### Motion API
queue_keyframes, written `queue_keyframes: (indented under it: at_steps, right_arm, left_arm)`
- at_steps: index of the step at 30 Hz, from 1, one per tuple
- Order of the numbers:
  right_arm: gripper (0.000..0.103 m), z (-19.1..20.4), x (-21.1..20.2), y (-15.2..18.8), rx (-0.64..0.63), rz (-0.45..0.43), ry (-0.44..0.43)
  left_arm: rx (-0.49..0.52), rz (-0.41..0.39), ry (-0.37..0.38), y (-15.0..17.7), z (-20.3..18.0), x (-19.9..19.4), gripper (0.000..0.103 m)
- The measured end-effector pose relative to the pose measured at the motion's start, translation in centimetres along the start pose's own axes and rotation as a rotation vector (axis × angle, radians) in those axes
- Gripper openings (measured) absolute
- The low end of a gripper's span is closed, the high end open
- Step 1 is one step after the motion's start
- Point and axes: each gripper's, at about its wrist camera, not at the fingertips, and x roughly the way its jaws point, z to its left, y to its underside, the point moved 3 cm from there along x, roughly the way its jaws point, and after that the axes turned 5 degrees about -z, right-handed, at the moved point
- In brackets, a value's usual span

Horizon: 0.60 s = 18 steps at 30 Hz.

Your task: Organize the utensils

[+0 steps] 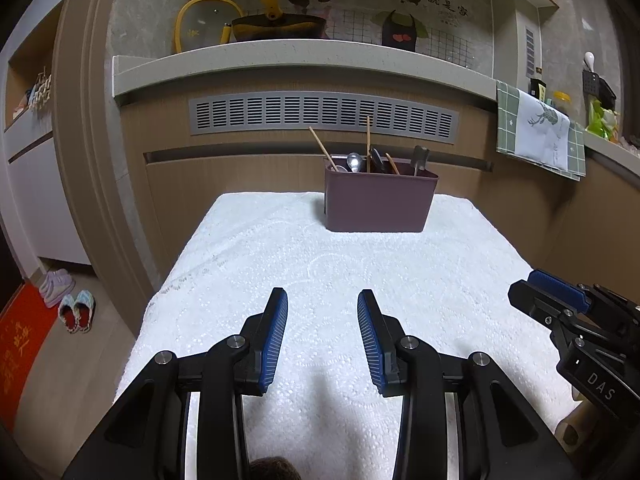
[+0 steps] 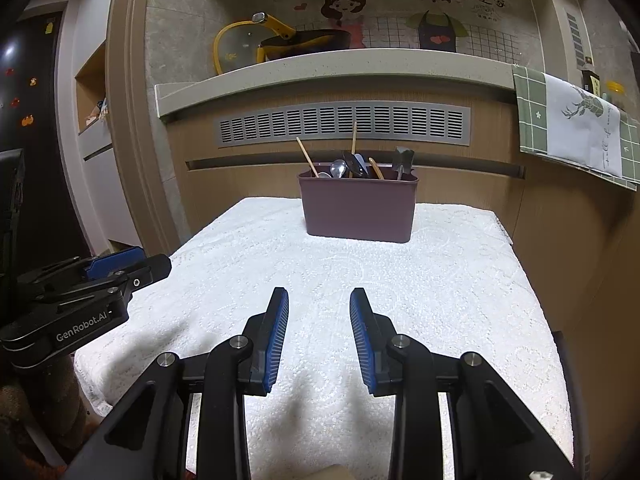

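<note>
While both grippers hung empty, jaws apart | utensil holder (image 1: 378, 202) stood upper centre, straight ahead of left gripper (image 1: 322, 300) and right gripper (image 2: 319, 298) | utensils upright inside | neither nearer

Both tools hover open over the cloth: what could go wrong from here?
1. The utensils stand crowded in the purple holder; pulling one may drag its neighbours.
2. The holder sits on a loose white cloth; a sideways tug might slide or tip it.
3. Left tool and right tool hover close together and may collide.
</note>
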Motion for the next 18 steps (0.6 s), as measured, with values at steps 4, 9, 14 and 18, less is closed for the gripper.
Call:
queue_keyframes:
  at_steps: [4,9,14,18]
  right_arm:
    - [0.030,-0.14,0.05,0.03,0.003,0.002,0.000]
    - [0.030,-0.30,0.09,-0.03,0.008,0.003,0.000]
    - [0.030,-0.44,0.11,-0.05,0.009,0.001,0.002]
    - [0.030,-0.51,0.11,-0.03,0.009,0.000,0.001]
  left_arm:
    - [0.002,0.001,0.003,0.03,-0.15,0.00,0.038]
    - [0.002,0.002,0.005,0.02,-0.13,0.09,0.038]
    - [0.003,0.003,0.010,0.07,-0.11,0.10,0.038]
    - [0.004,0.006,0.011,0.09,-0.10,0.17,0.038]
